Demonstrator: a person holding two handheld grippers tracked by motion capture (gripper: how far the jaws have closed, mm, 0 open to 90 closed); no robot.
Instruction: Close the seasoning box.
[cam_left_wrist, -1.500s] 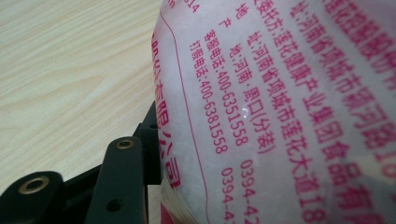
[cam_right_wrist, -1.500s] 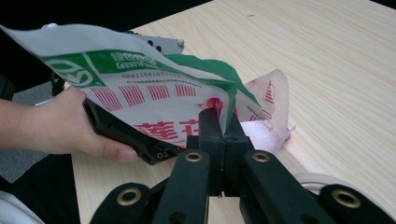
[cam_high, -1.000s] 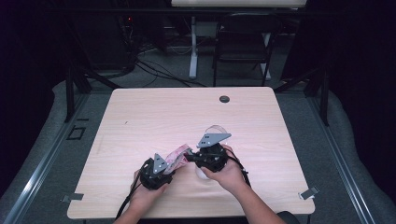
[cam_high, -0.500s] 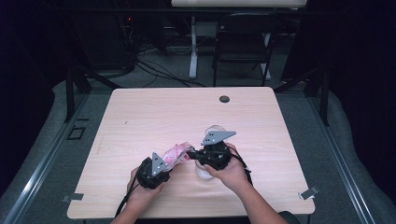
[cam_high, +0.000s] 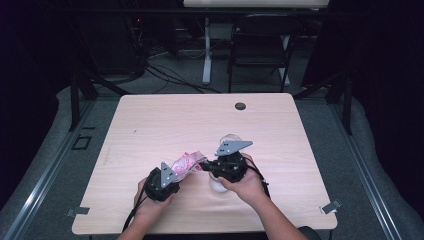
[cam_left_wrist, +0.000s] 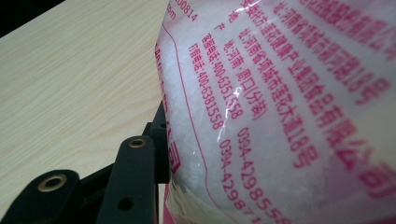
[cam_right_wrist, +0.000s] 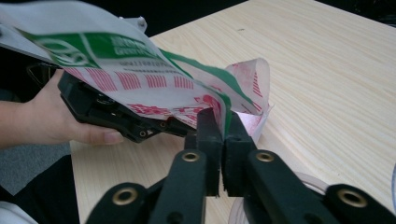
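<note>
A plastic bag (cam_high: 186, 163) of white granules with pink print hangs just above the wooden table (cam_high: 165, 120), between my two grippers. My left gripper (cam_high: 176, 172) is shut on the bag's body, and one of its black fingers (cam_left_wrist: 137, 172) presses against the bag (cam_left_wrist: 280, 116). My right gripper (cam_high: 202, 166) pinches the bag's torn top edge (cam_right_wrist: 233, 100). The right gripper (cam_right_wrist: 223, 126) has just been opening slightly, with the edge still between its pads. A clear round container (cam_high: 218, 185) stands under the right gripper, and its rim (cam_right_wrist: 308, 179) shows beside the jaws.
A black round grommet (cam_high: 240, 106) sits near the table's far edge. A dark chair (cam_high: 260, 45) and cables stand behind the table. Metal clips (cam_high: 331, 206) mark the near corners. Bare wood stretches across the far and left parts of the table.
The left gripper with the bag has shifted slightly to the left. The right hand has stayed in place.
</note>
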